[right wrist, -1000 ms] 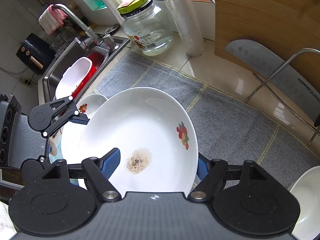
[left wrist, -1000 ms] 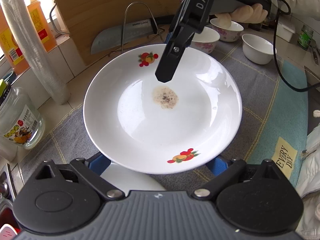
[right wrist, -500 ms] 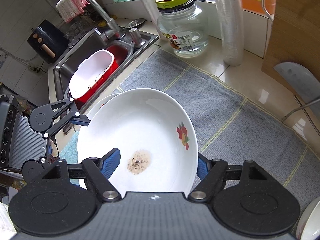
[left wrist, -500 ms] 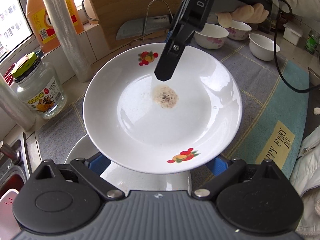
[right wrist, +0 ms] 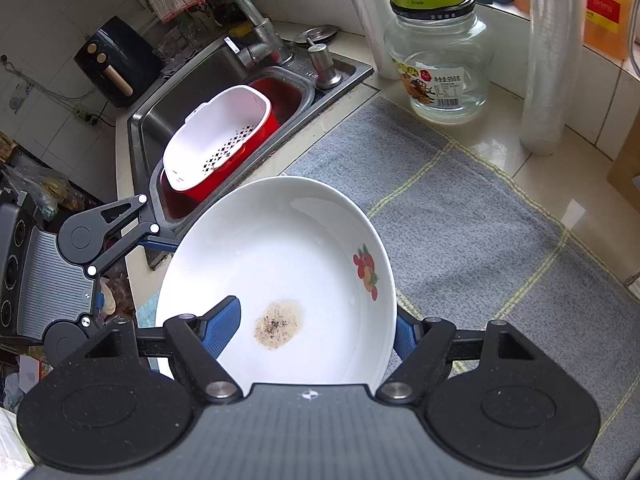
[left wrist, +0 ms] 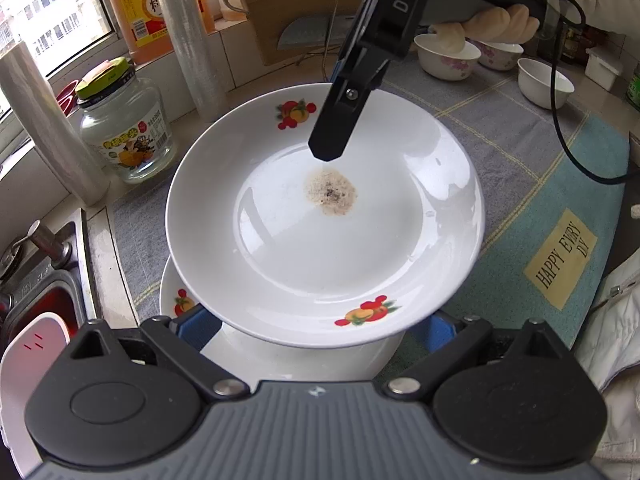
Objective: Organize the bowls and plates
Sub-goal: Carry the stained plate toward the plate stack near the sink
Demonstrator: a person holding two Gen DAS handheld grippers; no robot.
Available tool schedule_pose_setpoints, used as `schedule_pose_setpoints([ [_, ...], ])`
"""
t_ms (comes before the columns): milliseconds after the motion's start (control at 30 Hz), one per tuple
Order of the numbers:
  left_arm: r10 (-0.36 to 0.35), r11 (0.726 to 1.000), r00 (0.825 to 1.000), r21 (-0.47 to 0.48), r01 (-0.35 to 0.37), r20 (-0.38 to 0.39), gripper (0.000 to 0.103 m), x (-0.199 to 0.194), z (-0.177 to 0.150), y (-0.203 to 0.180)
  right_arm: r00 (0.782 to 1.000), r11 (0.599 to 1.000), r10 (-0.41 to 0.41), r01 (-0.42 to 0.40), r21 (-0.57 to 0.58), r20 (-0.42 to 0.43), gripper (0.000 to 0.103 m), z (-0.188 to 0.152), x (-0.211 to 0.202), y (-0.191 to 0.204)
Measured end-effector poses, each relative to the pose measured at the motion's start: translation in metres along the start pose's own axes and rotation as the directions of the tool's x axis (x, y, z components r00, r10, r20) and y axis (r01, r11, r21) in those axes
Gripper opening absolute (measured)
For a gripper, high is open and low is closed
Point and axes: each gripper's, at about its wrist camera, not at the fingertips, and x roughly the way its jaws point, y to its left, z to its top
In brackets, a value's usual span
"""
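Note:
A white plate [left wrist: 304,248] with fruit prints and a brown stain hangs tilted over the grey mat [right wrist: 480,240]. My right gripper [right wrist: 318,316] is shut on its rim, one finger [left wrist: 340,120] inside the dish and the other hidden beneath. My left gripper [left wrist: 316,328] stands wide open on the opposite side, its blue pads [left wrist: 196,328] under the near rim; I cannot tell if they touch it. Directly below lies a second fruit-print plate [left wrist: 280,360] on the mat. In the right wrist view the left gripper [right wrist: 134,274] sits at the plate's left edge.
A glass jar [left wrist: 124,120], an oil bottle [left wrist: 156,4] and film rolls [left wrist: 188,32] line the window ledge. Three small bowls [left wrist: 448,56] stand at the far right. The sink [right wrist: 224,72] holds a red basin and white colander [right wrist: 220,136]. A knife [left wrist: 304,32] leans against the cutting board.
Both grippers have carried the plate leftward along the counter toward the sink. The jar, the sink and the second plate underneath have come into view; the grip looks unchanged.

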Motion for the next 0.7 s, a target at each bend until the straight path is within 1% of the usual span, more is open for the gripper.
schedule_pose_setpoints([
  [300, 0.007, 0.999, 1.0, -0.045, -0.008, -0.026, 0.099, -0.002, -0.019, 0.009, 0.999, 1.0, 0.022, -0.022, -0.02, -0.035, 0.081, 0.012, 0.028, 0.012],
  [700, -0.022, 0.997, 0.999, -0.075, 0.019, -0.047, 0.099, 0.004, -0.027, 0.014, 0.996, 1.0, 0.029, -0.029, 0.001, -0.079, 0.081, 0.012, 0.051, 0.01],
])
